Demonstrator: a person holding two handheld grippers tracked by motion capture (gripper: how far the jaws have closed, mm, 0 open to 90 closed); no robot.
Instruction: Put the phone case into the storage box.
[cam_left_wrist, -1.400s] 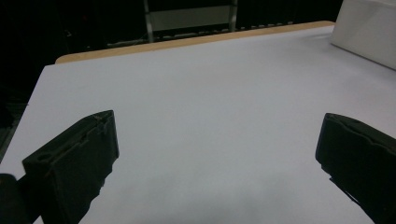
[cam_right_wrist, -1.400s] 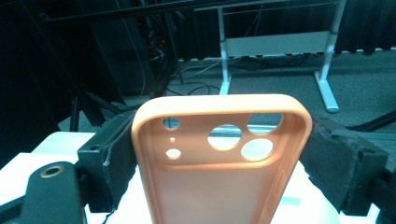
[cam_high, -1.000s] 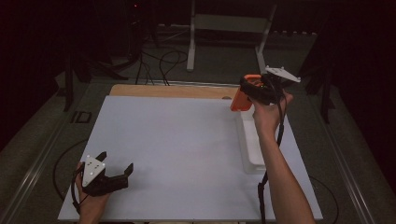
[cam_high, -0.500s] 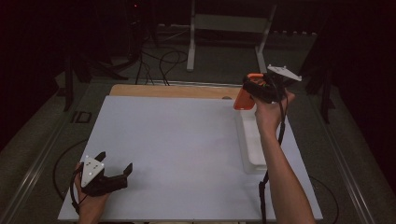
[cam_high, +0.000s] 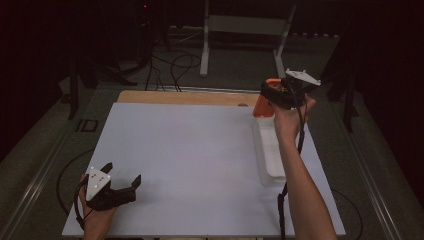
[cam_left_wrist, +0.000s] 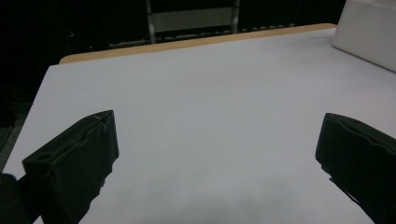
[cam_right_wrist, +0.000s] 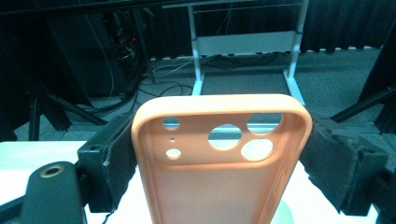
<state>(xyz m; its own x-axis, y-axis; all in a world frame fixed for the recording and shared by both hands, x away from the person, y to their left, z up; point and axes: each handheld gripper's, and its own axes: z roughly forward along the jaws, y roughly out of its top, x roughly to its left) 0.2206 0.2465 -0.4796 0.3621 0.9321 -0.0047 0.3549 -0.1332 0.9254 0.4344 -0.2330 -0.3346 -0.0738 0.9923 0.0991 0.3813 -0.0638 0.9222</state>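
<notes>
Room: you work in the dark | floor (cam_high: 45, 150): grey | 12 o'clock: white metal frame (cam_high: 240, 30) | 11 o'clock: cables (cam_high: 172, 62) on floor

Table (cam_high: 190, 150) with white top, one tray on it.

We see a flat white sheet covering nearly the whole table; a strip of bare light wood (cam_high: 185, 97) shows along the far edge, also seen in the left gripper view (cam_left_wrist: 196, 43). A long shallow white tray (cam_high: 272, 155) lies directly on the sheet at the right side, running from near the far edge toward the person, its long axis parallel to the table's right edge. In the left gripper view a corner of the tray (cam_left_wrist: 369, 32) sits at upper right. We cannot tell whether anything lies inside the tray. The sheet appears smooth and unmarked.
</notes>
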